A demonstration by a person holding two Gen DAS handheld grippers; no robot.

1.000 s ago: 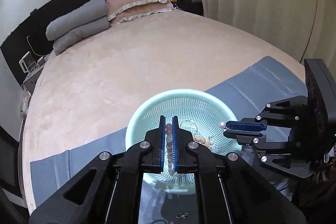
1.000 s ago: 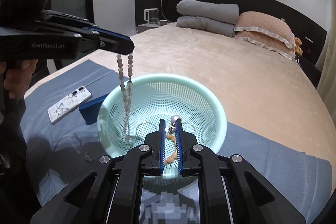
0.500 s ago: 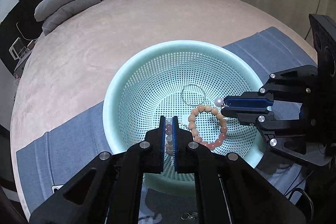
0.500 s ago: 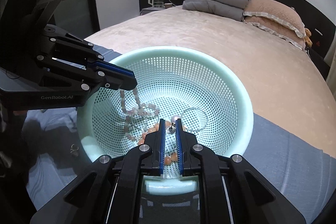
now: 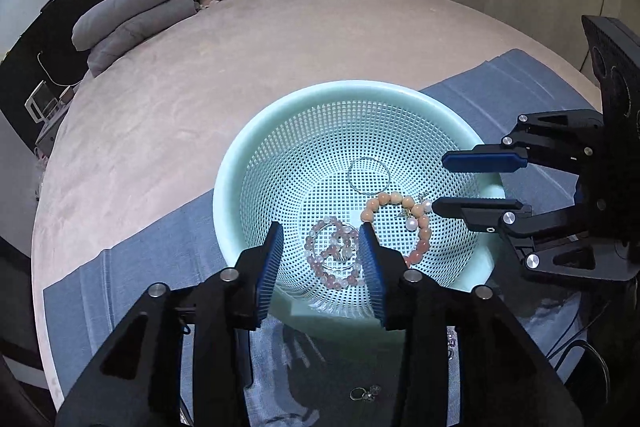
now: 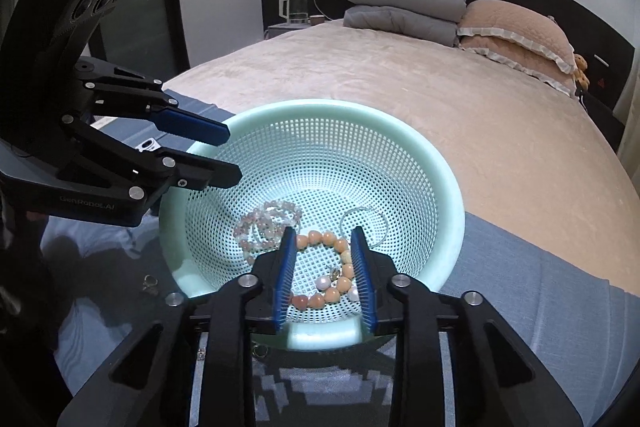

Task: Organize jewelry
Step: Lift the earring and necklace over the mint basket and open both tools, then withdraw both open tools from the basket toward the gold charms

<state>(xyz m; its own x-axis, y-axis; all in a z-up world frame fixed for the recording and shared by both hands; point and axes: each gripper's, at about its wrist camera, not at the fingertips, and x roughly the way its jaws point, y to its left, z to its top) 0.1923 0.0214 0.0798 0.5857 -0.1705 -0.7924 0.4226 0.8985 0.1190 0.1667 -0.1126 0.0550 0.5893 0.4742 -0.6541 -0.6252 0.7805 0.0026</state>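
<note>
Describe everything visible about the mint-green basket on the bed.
The basket is a round, pale mint bowl of what looks like plastic, with a smooth solid rim and perforated wall and floor. It sits upright on a blue-grey cloth over the bed. Inside lie an orange bead bracelet, a pale pink bead bracelet and a thin ring.

The round mint-green perforated plastic basket (image 5: 256, 163) walls in both grippers' tips (rings probably lie beneath); beyond, bare bed.
</note>
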